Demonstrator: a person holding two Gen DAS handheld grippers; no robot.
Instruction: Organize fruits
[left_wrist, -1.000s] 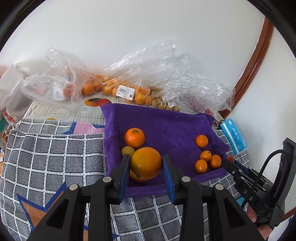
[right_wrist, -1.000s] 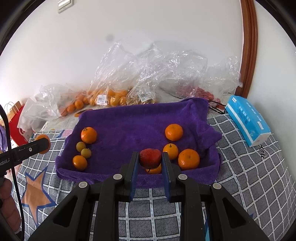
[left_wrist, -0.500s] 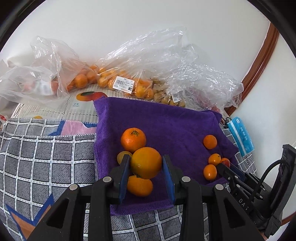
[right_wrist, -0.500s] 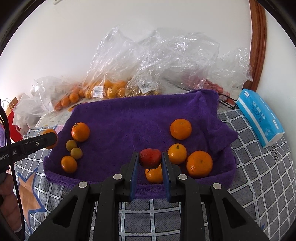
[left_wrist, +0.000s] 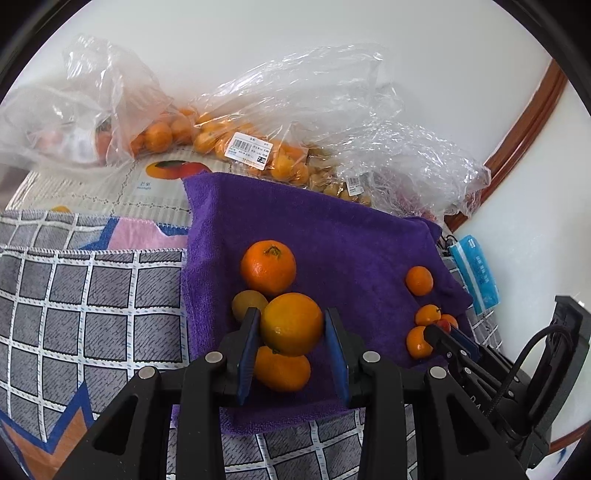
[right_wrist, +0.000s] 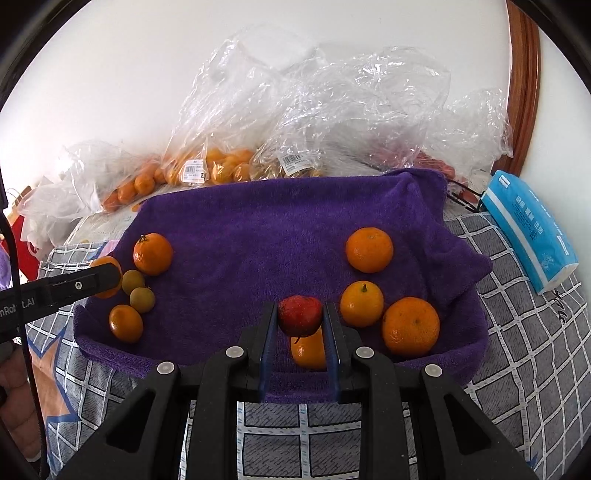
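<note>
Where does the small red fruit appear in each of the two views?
Left wrist view: far right, red fruit peeking out at the right gripper tips, beside small oranges.
Right wrist view: low centre, red fruit clamped in that gripper.
Shared landmark: purple towel.

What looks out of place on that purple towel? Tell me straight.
Nothing is spilled or damaged. One mismatch: the right gripper holds a small red fruit over the right-hand cluster, which is all oranges. The purple towel is rumpled at its right edge. The left gripper holds an orange.
</note>
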